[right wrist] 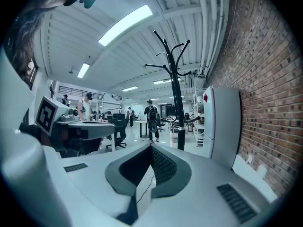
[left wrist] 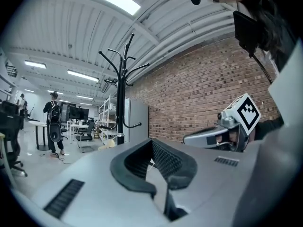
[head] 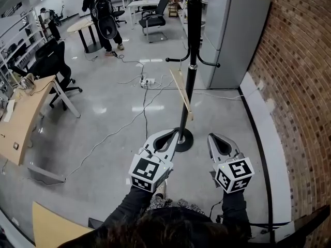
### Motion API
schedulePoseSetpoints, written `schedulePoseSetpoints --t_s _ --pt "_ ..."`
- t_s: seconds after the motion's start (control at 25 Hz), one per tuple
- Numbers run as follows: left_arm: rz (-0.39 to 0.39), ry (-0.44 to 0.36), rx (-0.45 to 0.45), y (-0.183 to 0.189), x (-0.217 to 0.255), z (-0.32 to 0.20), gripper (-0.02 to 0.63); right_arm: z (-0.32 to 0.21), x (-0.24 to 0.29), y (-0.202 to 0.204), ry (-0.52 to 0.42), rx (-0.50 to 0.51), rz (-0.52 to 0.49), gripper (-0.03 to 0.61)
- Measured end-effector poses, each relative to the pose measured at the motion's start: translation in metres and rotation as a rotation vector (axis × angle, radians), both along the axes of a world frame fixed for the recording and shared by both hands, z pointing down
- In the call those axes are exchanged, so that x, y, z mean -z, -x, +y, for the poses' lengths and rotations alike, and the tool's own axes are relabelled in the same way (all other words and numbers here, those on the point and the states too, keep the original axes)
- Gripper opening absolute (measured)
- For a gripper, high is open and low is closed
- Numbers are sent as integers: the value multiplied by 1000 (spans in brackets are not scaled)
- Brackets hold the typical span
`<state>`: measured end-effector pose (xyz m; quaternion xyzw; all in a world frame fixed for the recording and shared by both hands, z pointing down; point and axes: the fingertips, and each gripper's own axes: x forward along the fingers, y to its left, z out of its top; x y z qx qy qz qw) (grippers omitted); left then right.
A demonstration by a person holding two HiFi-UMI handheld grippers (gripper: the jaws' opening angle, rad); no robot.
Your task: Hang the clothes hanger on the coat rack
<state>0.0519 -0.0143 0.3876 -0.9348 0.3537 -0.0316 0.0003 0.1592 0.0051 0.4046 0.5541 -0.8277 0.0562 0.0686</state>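
Observation:
The black coat rack point(head: 192, 45) stands ahead on its round base point(head: 184, 140); I also see it in the left gripper view point(left wrist: 121, 103) and the right gripper view point(right wrist: 179, 108). A pale wooden hanger point(head: 181, 93) hangs tilted against the pole, just below the lower hooks; which hook carries it I cannot tell. In the left gripper view only a pale end of the hanger point(left wrist: 108, 144) shows beside the pole. My left gripper point(head: 175, 132) point(left wrist: 151, 141) and right gripper point(head: 213, 136) point(right wrist: 151, 146) are side by side short of the rack. Both are shut with nothing between the jaws.
A grey cabinet point(head: 235, 35) and a brick wall point(head: 300, 87) close off the right. Cables and a power strip point(head: 147, 80) lie on the floor left of the rack. A wooden desk point(head: 20, 123), office chairs point(head: 51, 66) and a standing person point(head: 101, 14) are farther left.

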Motion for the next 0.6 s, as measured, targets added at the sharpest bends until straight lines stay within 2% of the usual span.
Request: schedulePoseSetpoints --t_s 0.2,0.6 --pt "-13 2 7 -6 9 6 6 8 9 -4 -1 -1 -4 9" --pt "-28 7 20 4 -2 1 6 5 -2 -7 6 -26 5 9"
